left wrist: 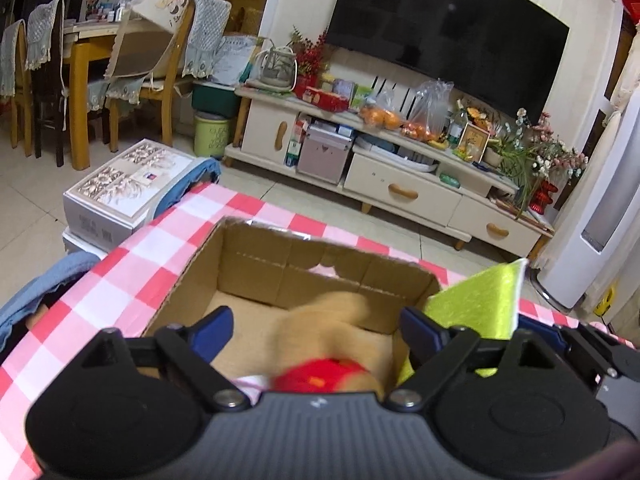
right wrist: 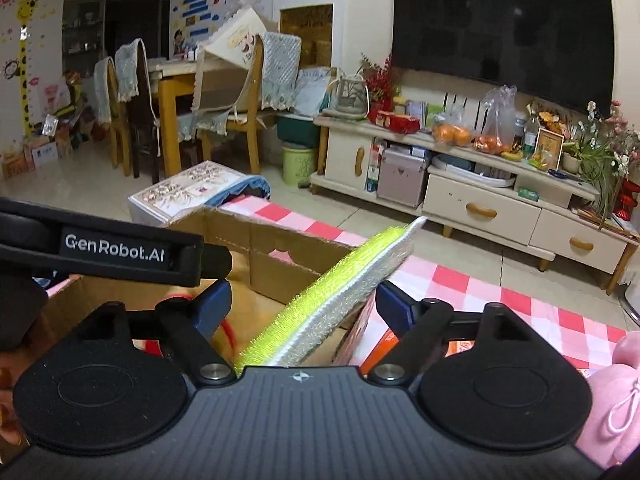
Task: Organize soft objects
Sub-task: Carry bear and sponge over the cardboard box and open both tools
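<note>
Fingers (left wrist: 216,328) of the left gripper (left wrist: 316,330) stand spread wide over an open cardboard box (left wrist: 256,268) on a table draped in a red-and-white checked cloth (left wrist: 132,268), seen from the left wrist camera. Between them, low at 6 o'clock, a tan plush toy (left wrist: 332,328) with a red patch lies blurred inside the box; nothing appears to grip it, and whether it has reached the box floor cannot be told. At 3 o'clock a lime-green scrub pad (left wrist: 480,300) rises beside the box's right wall, above the right gripper's black frame. A patterned carton (left wrist: 124,184) sits beyond the table at 10 o'clock, and a TV cabinet (left wrist: 400,184) crosses the background.

From the right wrist camera, the right gripper (right wrist: 302,304) also shows its fingers (right wrist: 396,304) parted, with the scrub pad (right wrist: 332,288) slanting between them from 6 o'clock up toward 1 o'clock. It touches neither finger in view, so what supports its hidden lower end behind the gripper body cannot be made out. Its tilt over the cardboard box (right wrist: 276,248) suggests it is bound for the same container. The left gripper's branded arm (right wrist: 116,254) cuts in at 9 o'clock over the box. A pink plush item (right wrist: 616,392), cropped at 4 o'clock, waits on the checked cloth (right wrist: 500,296), and an orange printed surface beneath the right finger is too obscured to identify.
</note>
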{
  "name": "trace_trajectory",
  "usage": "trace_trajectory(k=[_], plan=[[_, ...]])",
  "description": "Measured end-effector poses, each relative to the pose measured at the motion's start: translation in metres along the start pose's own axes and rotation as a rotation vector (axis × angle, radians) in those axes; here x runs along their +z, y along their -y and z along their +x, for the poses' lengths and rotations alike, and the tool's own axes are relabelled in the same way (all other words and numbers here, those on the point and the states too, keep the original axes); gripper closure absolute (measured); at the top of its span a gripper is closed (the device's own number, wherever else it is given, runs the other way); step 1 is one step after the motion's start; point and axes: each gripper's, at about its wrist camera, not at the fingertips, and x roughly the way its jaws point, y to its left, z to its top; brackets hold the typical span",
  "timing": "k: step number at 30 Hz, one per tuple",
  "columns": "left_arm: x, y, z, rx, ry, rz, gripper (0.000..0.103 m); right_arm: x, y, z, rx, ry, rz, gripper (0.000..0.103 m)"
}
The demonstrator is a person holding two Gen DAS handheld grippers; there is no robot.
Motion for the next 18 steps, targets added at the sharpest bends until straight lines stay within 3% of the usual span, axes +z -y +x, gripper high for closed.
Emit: trace_trajectory(k=[8, 18], plan=[[0.005, -0.005, -0.011, 0.011, 0.041, -0.039, 0.007, 0.0, -0.001, -0.017, 0.054, 0.051, 0.048, 0.004], [0.004, 0.001, -0.011, 0.001, 0.049, -0.017, 0.005, -0.008, 0.01, -0.044, 0.003, 0.116, 0.108, 0.003]])
